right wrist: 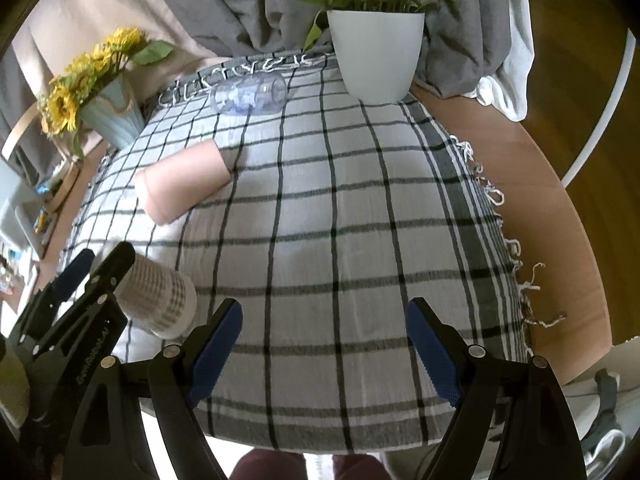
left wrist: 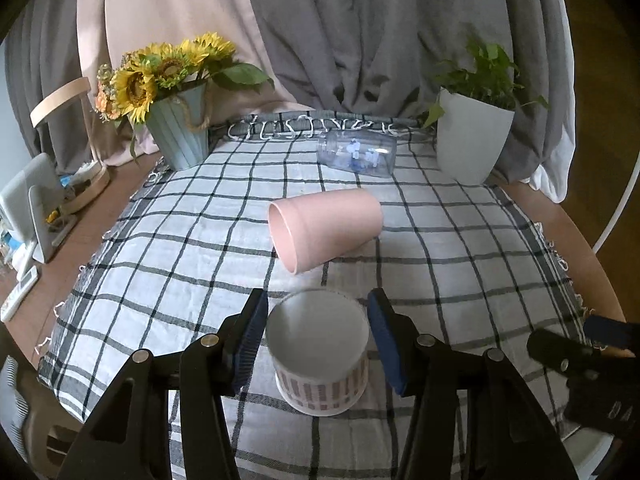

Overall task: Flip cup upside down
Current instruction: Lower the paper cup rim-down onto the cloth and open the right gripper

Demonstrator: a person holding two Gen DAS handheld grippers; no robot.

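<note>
A white cup with pink stripes (left wrist: pixel 320 356) stands upright on the checked cloth, mouth up. My left gripper (left wrist: pixel 318 320) is open with a blue pad on each side of the cup's rim, small gaps showing. The right wrist view shows the same cup (right wrist: pixel 154 300) beside the left gripper's fingers (right wrist: pixel 80 280). A pink cup (left wrist: pixel 326 226) lies on its side mid-table, also seen in the right wrist view (right wrist: pixel 182 178). A clear cup (left wrist: pixel 356 154) lies on its side at the back. My right gripper (right wrist: pixel 324 320) is open and empty over the cloth's front edge.
A sunflower pot (left wrist: pixel 180 128) stands at the back left and a white plant pot (left wrist: pixel 472 140) at the back right. The checked cloth (left wrist: pixel 460 240) covers a round wooden table (right wrist: pixel 540 200). Grey curtains hang behind. Clutter sits at the left table edge (left wrist: pixel 36 208).
</note>
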